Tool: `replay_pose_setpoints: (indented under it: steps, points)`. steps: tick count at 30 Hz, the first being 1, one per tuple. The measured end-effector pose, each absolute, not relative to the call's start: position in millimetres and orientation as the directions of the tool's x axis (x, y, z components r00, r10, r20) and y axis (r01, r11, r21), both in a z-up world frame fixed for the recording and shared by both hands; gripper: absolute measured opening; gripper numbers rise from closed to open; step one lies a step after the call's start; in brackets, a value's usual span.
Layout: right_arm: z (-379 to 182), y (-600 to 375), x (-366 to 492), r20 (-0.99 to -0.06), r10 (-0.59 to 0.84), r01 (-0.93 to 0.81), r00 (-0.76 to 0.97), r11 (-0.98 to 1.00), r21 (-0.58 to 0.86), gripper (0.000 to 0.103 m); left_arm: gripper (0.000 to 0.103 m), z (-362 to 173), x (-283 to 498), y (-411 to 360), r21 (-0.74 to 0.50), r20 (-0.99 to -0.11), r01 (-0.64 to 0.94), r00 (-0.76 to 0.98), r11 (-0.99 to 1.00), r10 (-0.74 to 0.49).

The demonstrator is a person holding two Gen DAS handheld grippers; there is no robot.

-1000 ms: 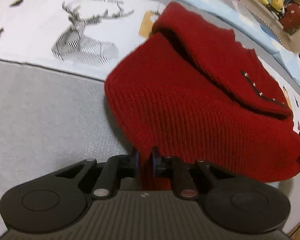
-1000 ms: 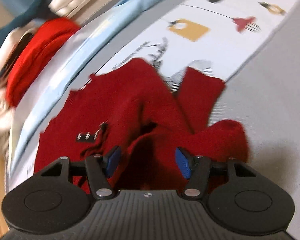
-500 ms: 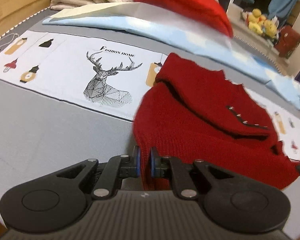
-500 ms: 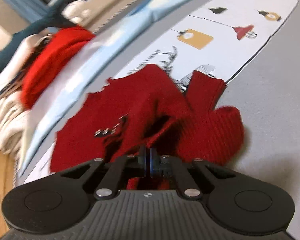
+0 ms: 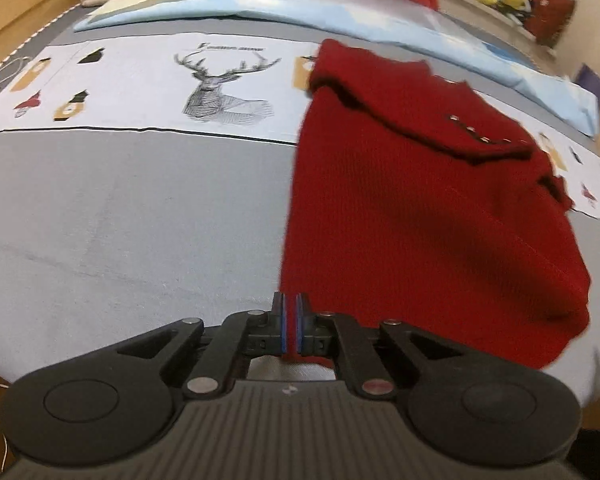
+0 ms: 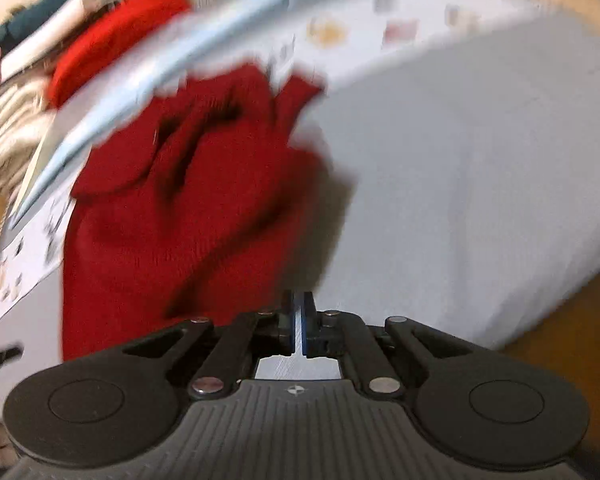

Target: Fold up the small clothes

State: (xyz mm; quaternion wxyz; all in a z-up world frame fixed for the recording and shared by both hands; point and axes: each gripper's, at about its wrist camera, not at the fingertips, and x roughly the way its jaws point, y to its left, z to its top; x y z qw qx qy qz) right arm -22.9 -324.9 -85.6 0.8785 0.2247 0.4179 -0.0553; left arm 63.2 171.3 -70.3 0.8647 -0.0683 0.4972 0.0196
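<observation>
A small dark red knit sweater (image 5: 420, 200) lies stretched on the grey bed, with a row of small metal studs near its far right. My left gripper (image 5: 290, 316) is shut on the sweater's near left hem corner; red cloth shows between the pads. In the right wrist view the sweater (image 6: 188, 220) is blurred and lies left of centre. My right gripper (image 6: 298, 316) is shut with nothing visible between the pads; the sweater's near edge lies just to its left.
A white printed cloth with a deer drawing (image 5: 224, 84) lies across the bed behind the sweater. A light blue pillow (image 5: 340, 8), folded beige blankets (image 6: 8, 136) and a bright red garment (image 6: 112, 36) lie at the back. The bed's edge (image 6: 540, 300) drops off at right.
Both grippers pulled back toward the bed's near edge, drawing the sweater out flatter and longer. The right gripper went from open to shut and now shows no cloth between its pads.
</observation>
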Motion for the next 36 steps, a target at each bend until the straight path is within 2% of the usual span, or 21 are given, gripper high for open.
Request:
replay_pose_setpoints:
  steps: [2,4,6,12,13,15,20,21,22,23,24,25,26,28,31,33,36]
  points:
    - [-78.1,-332.5,-4.0,-0.715,0.070,0.256,0.695,0.905,0.338,0.011,0.020,-75.2,73.5,174.1,-0.131,-0.862,-0.122,0.504,0.984,-0.052]
    - [-82.7,-339.5,24.1,-0.703,0.095,0.227,0.705,0.909,0.351,0.038,0.031,-84.0,83.1,176.8,-0.164,-0.870,-0.139,0.487,0.977,-0.077]
    - [-95.4,-342.8,53.9,-0.709,0.105,0.208,0.697,0.917,0.340,0.049,0.031,-98.8,91.6,176.6,-0.180,-0.884,-0.160,0.458,0.971,-0.089]
    - [-151.1,-330.3,124.4,-0.780,0.117,0.198,0.615,0.934,0.296,0.051,0.037,-133.8,110.3,176.5,-0.173,-0.924,-0.190,0.372,0.966,-0.092]
    - [-156.5,-327.6,133.7,-0.781,0.107,0.188,0.615,0.943,0.276,0.054,0.041,-137.2,113.2,176.5,-0.177,-0.926,-0.196,0.365,0.964,-0.096]
    - [-166.5,-321.9,145.1,-0.785,0.123,0.153,0.607,0.951,0.268,0.059,0.042,-142.9,118.8,176.4,-0.183,-0.931,-0.201,0.351,0.962,-0.103]
    - [-186.2,-322.9,166.9,-0.797,0.128,0.143,0.590,0.955,0.259,0.062,0.042,-147.8,125.8,165.9,-0.155,-0.930,-0.155,0.357,0.976,-0.091]
    - [-190.0,-323.1,168.6,-0.798,0.138,0.144,0.587,0.952,0.271,0.062,0.040,-148.1,126.3,163.3,-0.145,-0.929,-0.141,0.359,0.979,-0.086]
    - [-191.9,-320.7,169.3,-0.794,0.138,0.133,0.592,0.955,0.265,0.062,0.032,-148.2,126.4,161.3,-0.141,-0.928,-0.128,0.361,0.982,-0.086]
    - [-191.2,-316.6,168.2,-0.791,0.133,0.113,0.598,0.962,0.247,0.058,0.026,-147.6,125.7,159.3,-0.142,-0.926,-0.114,0.366,0.983,-0.092]
    - [-190.3,-313.2,167.8,-0.783,0.162,0.074,0.600,0.964,0.256,0.035,0.015,-146.5,124.9,157.6,-0.135,-0.925,-0.107,0.370,0.985,-0.087]
    - [-187.8,-310.3,166.9,-0.777,0.197,0.048,0.597,0.959,0.279,0.019,0.014,-145.0,123.4,156.4,-0.129,-0.923,-0.099,0.376,0.987,-0.083]
    - [-183.2,-309.5,164.1,-0.768,0.225,0.030,0.600,0.953,0.302,0.010,0.013,-142.8,122.1,156.0,-0.130,-0.921,-0.093,0.381,0.987,-0.085]
    - [-171.1,-314.6,155.0,-0.747,0.262,0.019,0.612,0.939,0.345,0.006,0.011,-135.1,117.9,156.3,-0.150,-0.909,-0.087,0.403,0.985,-0.103]
    - [-142.3,-338.8,135.8,-0.715,0.238,0.072,0.657,0.925,0.374,0.004,0.011,-115.8,107.2,155.9,-0.200,-0.882,-0.062,0.445,0.978,-0.152]
    - [-120.4,-361.5,117.2,-0.672,0.266,0.098,0.691,0.887,0.452,0.003,0.010,-99.0,97.8,153.6,-0.231,-0.862,-0.032,0.471,0.972,-0.190]
    - [-93.4,-383.7,81.1,-0.661,0.224,0.135,0.717,0.885,0.446,0.003,0.010,-81.3,81.0,148.3,-0.232,-0.860,0.023,0.463,0.972,-0.216]
